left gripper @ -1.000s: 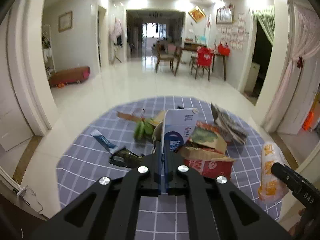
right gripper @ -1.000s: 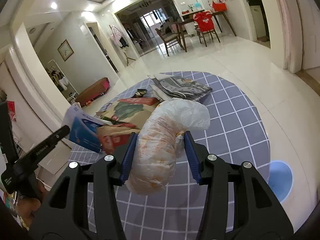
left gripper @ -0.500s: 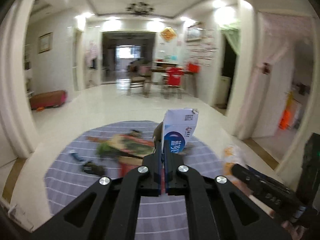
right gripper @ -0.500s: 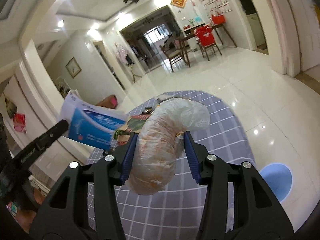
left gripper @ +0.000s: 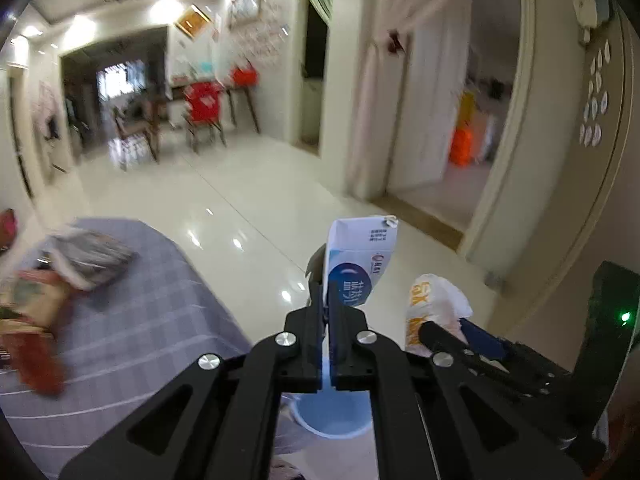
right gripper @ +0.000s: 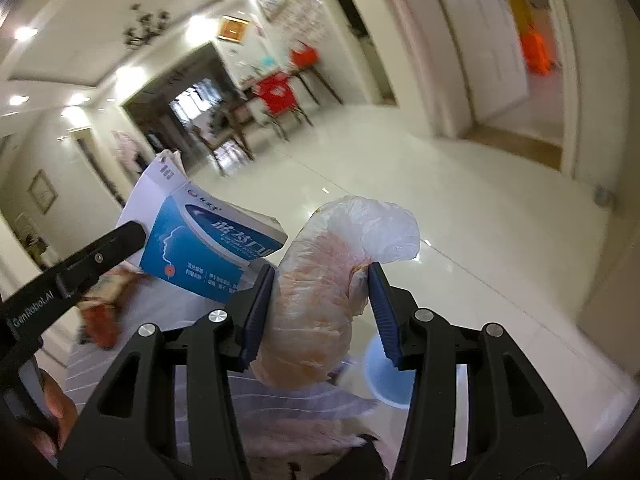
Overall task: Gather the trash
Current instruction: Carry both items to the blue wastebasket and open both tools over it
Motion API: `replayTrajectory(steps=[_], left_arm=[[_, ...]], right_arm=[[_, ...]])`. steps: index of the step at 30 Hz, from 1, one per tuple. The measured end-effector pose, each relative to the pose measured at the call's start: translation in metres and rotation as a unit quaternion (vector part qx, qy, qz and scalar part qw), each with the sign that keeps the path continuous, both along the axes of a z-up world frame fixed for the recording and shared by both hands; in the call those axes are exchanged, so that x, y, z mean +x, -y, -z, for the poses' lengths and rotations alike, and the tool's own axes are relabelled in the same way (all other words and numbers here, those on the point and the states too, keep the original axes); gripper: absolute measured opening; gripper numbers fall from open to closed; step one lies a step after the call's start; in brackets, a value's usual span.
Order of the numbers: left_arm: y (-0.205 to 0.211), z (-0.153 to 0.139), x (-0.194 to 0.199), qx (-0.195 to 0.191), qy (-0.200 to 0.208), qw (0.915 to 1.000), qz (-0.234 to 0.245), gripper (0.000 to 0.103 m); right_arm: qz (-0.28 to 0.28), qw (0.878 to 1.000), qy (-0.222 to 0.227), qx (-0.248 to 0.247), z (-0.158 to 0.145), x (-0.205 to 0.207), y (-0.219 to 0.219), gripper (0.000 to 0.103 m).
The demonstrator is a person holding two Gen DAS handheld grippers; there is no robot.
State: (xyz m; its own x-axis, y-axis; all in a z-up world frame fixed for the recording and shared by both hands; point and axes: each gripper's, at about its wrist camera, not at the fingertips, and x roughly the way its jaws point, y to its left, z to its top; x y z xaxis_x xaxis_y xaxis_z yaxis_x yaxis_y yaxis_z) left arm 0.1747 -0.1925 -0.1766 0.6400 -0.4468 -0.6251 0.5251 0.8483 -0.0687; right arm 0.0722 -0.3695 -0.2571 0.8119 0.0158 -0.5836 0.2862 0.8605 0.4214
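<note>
My left gripper is shut on a flat blue-and-white carton, held upright in the air; the carton also shows in the right wrist view. My right gripper is shut on a crumpled white-and-orange plastic bag, also seen to the right in the left wrist view. A pale blue bin sits on the floor right below both grippers; its rim shows in the right wrist view.
A grey checked round mat lies to the left with more trash on it: a grey wrapper and red-and-brown packets. Glossy floor runs ahead to a dining table with chairs. A door frame stands at right.
Both grippers have swung right, away from the mat and its trash pile, carrying the carton and the bag. The blue bin has come into view beneath them.
</note>
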Motion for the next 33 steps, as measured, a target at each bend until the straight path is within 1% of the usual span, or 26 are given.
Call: replayTrajectory(steps=[1, 3, 5, 7, 8, 11, 14, 17, 19, 23, 30, 31, 32, 33], left_arm=[[0.011, 0.014, 0.009, 0.003, -0.011, 0.9999, 0.005, 0.002], [0.023, 0.031, 0.021, 0.006, -0.024, 0.9997, 0.009, 0.002], [0.035, 0.05, 0.033, 0.016, -0.032, 0.9993, 0.01, 0.002], [0.046, 0.069, 0.045, 0.034, -0.042, 0.9985, 0.008, 0.002], [0.049, 0.076, 0.048, 0.036, -0.047, 0.9982, 0.007, 0.002], [0.052, 0.093, 0.061, 0.047, -0.061, 0.997, 0.008, 0.002], [0.057, 0.105, 0.066, 0.051, -0.073, 0.996, 0.008, 0.002], [0.063, 0.11, 0.069, 0.057, -0.081, 0.995, 0.012, 0.002], [0.066, 0.116, 0.071, 0.06, -0.088, 0.9942, 0.016, 0.002], [0.072, 0.123, 0.066, 0.065, -0.1, 0.9926, 0.024, 0.003], [0.084, 0.118, 0.068, 0.061, -0.103, 0.9923, 0.033, 0.003], [0.086, 0.116, 0.069, 0.059, -0.103, 0.9922, 0.037, 0.004], [0.088, 0.114, 0.07, 0.055, -0.104, 0.9922, 0.041, 0.007], [0.089, 0.112, 0.071, 0.052, -0.104, 0.9923, 0.043, 0.007]], right_arm=[[0.003, 1.0, -0.018, 0.001, 0.015, 0.008, 0.008, 0.047], [0.007, 0.999, -0.032, 0.01, 0.035, 0.02, 0.018, 0.048], [0.004, 0.999, -0.047, 0.014, 0.053, 0.032, 0.024, 0.052], [-0.007, 0.998, -0.058, 0.032, 0.074, 0.05, 0.028, 0.066], [-0.002, 0.997, -0.068, 0.025, 0.08, 0.057, 0.03, 0.075], [-0.002, 0.997, -0.075, 0.02, 0.09, 0.063, 0.032, 0.075], [0.006, 0.997, -0.076, 0.027, 0.094, 0.06, 0.034, 0.076], [0.018, 0.997, -0.07, 0.02, 0.086, 0.055, 0.039, 0.078], [0.028, 0.997, -0.065, 0.016, 0.08, 0.044, 0.038, 0.079], [0.043, 0.998, -0.054, 0.012, 0.076, 0.03, 0.042, 0.08], [0.076, 0.997, -0.019, 0.017, 0.064, 0.013, 0.053, 0.08], [0.081, 0.996, -0.014, 0.016, 0.062, 0.01, 0.055, 0.081], [0.089, 0.996, -0.008, 0.015, 0.06, 0.008, 0.057, 0.082], [0.092, 0.996, -0.004, 0.016, 0.06, 0.006, 0.058, 0.082]])
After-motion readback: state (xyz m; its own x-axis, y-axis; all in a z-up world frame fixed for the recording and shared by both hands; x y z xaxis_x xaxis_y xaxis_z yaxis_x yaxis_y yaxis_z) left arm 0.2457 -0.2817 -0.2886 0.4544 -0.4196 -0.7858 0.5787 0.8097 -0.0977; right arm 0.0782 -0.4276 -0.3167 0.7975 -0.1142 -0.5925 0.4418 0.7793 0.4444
